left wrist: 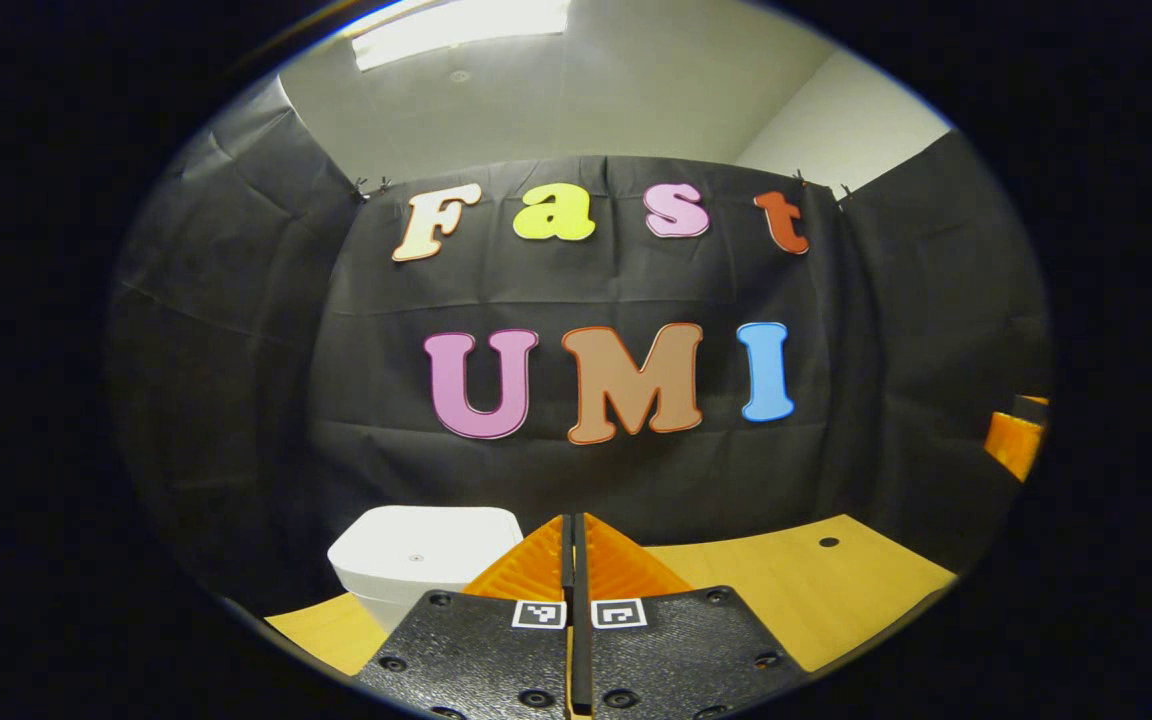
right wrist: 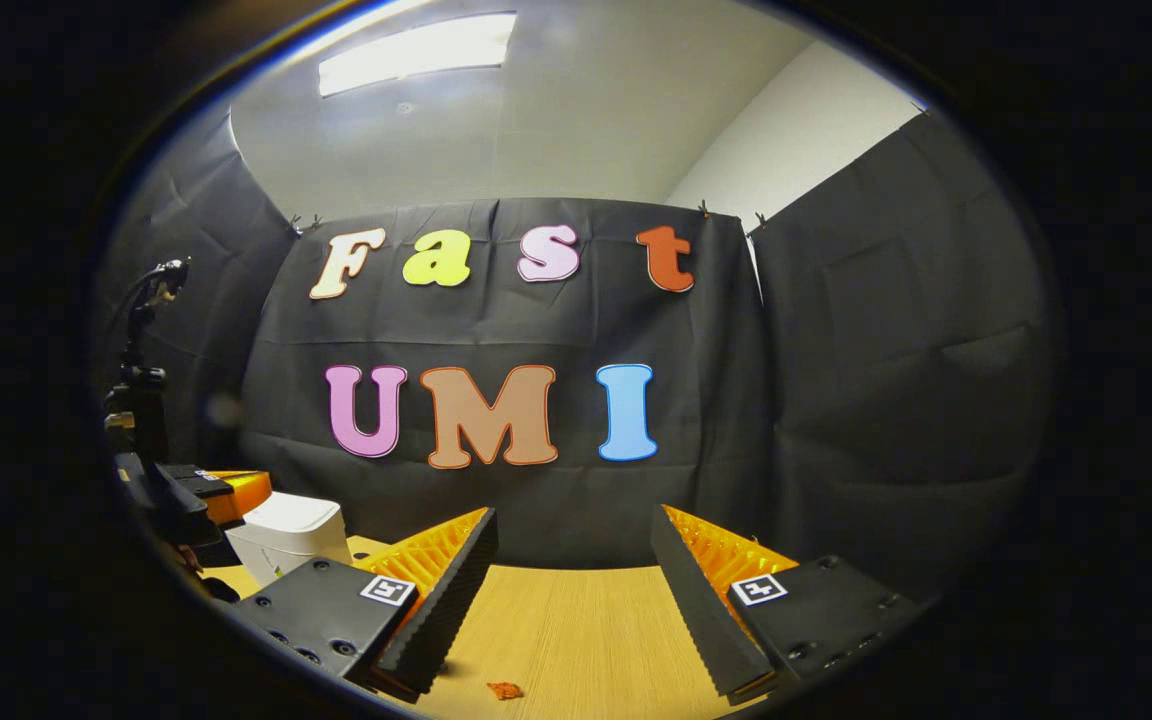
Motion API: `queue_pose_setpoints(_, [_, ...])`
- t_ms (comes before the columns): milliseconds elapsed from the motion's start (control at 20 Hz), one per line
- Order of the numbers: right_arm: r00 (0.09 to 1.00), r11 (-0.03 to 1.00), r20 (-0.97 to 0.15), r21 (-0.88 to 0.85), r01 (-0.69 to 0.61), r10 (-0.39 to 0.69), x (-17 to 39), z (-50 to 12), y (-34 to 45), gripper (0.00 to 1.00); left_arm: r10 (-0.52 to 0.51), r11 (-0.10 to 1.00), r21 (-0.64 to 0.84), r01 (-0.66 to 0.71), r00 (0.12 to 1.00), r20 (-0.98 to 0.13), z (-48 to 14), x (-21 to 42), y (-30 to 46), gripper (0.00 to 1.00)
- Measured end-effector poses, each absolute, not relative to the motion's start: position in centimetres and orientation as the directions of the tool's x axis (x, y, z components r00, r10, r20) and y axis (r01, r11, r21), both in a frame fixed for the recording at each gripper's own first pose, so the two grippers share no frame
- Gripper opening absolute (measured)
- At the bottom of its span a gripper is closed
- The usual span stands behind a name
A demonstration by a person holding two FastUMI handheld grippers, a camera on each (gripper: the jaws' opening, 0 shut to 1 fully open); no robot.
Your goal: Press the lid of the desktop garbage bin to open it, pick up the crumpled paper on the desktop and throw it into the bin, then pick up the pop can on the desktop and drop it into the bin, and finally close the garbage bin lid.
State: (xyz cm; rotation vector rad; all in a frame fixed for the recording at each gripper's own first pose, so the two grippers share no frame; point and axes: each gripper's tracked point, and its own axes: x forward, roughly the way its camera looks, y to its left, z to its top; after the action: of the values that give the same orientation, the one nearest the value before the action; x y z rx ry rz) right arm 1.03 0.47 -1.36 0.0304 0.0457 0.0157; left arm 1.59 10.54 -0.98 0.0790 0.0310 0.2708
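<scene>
The white plastic desktop bin with rounded corners (left wrist: 421, 562) stands upright on the light wooden surface (left wrist: 796, 590) with its flat lid shut, at about seven o'clock in the left gripper view, close before the black cloth wall. In the right gripper view the same white bin (right wrist: 288, 535) sits at about eight o'clock, lid down.

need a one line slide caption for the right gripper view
Right gripper open over the wooden desktop, white garbage bin with lid down at far left beside the left gripper.
</scene>
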Motion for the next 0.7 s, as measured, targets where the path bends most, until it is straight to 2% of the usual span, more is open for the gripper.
queue_pose_setpoints(300, [0.998, 1.000, -0.057, 0.026, -0.007, 0.009, 1.6, -1.8, 1.1, 0.98, 0.392, 0.913, 0.130, -0.386, 0.920, -0.022, -1.8, 2.8, 17.0, 0.00])
queue_pose_setpoints(700, [0.997, 1.000, -0.075, 0.004, 0.017, -0.017, 1.7, -2.3, 1.5, 0.98, 0.493, 0.867, 0.143, -0.477, 0.863, -0.108, -6.1, 4.2, 23.8, 0.00])
